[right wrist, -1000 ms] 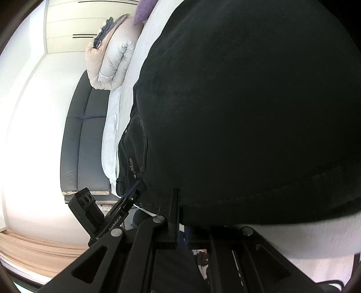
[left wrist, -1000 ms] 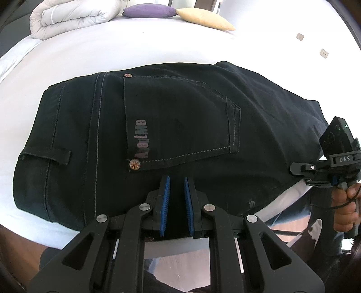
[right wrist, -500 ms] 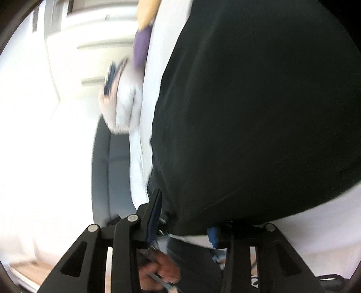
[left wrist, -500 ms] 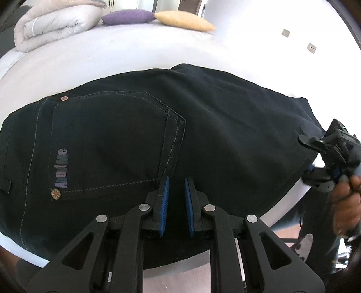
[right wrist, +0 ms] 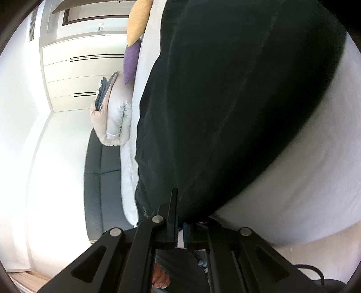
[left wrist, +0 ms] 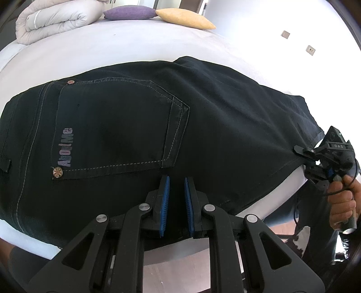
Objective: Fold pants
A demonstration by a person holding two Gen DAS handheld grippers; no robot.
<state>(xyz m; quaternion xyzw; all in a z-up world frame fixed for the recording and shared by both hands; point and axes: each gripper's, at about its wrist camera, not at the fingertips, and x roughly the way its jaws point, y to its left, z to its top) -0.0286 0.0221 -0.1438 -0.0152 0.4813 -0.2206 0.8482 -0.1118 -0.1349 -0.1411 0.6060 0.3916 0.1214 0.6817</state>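
Black pants (left wrist: 203, 126) lie flat across the white bed (left wrist: 112, 49), back pocket up with a grey logo. My left gripper (left wrist: 176, 180) hangs over their near edge just below the pocket. Its blue pads (left wrist: 165, 198) stand a narrow slit apart; I see dark cloth behind the slit but no pinched fold. At the far right a hand (left wrist: 343, 202) holds my right gripper (left wrist: 298, 150), which is shut on the pants' right edge, with creases running toward it. In the right wrist view the pants (right wrist: 237, 101) fill the frame and drape over the shut right gripper (right wrist: 180, 209), hiding one finger.
A folded grey duvet (left wrist: 54, 18), a purple pillow (left wrist: 130, 12) and a yellow pillow (left wrist: 187, 21) lie at the bed's far end. A dark sofa (right wrist: 101, 180) stands beside the bed, with white wardrobes (right wrist: 85, 74) behind it. Bare floor shows below the bed's near edge.
My left gripper slid along the pants' near edge toward the leg side. My right gripper opened, rolled, and closed again on the pants' right edge.
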